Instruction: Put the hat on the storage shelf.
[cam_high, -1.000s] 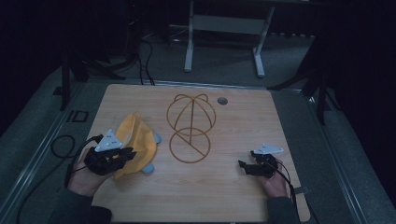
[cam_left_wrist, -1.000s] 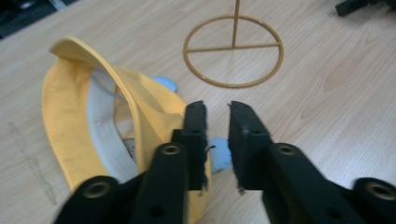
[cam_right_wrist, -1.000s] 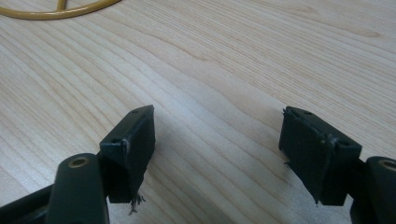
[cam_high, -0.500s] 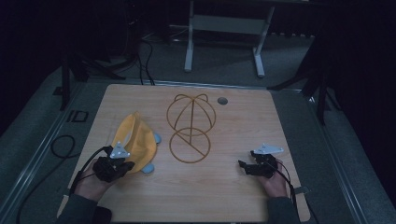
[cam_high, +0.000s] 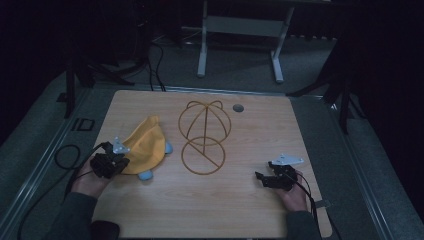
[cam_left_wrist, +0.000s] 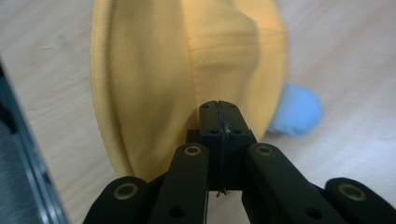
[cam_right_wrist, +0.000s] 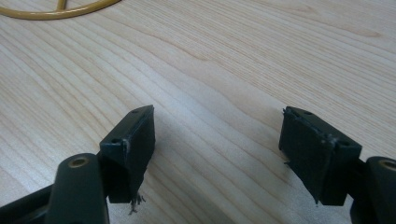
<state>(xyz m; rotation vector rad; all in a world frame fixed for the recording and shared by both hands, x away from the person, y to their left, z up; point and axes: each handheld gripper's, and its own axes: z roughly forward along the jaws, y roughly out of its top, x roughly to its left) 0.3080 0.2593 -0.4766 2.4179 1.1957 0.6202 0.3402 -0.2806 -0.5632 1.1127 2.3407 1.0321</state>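
One yellow cloth hat lay left of centre on table; looked soft, light, floppy. Left gripper was clenched, apparently pinching hat's brim edge, likely best hold. Right gripper was spread wide, empty.

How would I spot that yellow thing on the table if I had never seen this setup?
Start at the wooden table and look to its left side, beside the gold wire stand in the middle. The yellow hat lies there, at the tip of the left gripper. It is the only soft cloth thing, with pale blue pom-poms peeking out.
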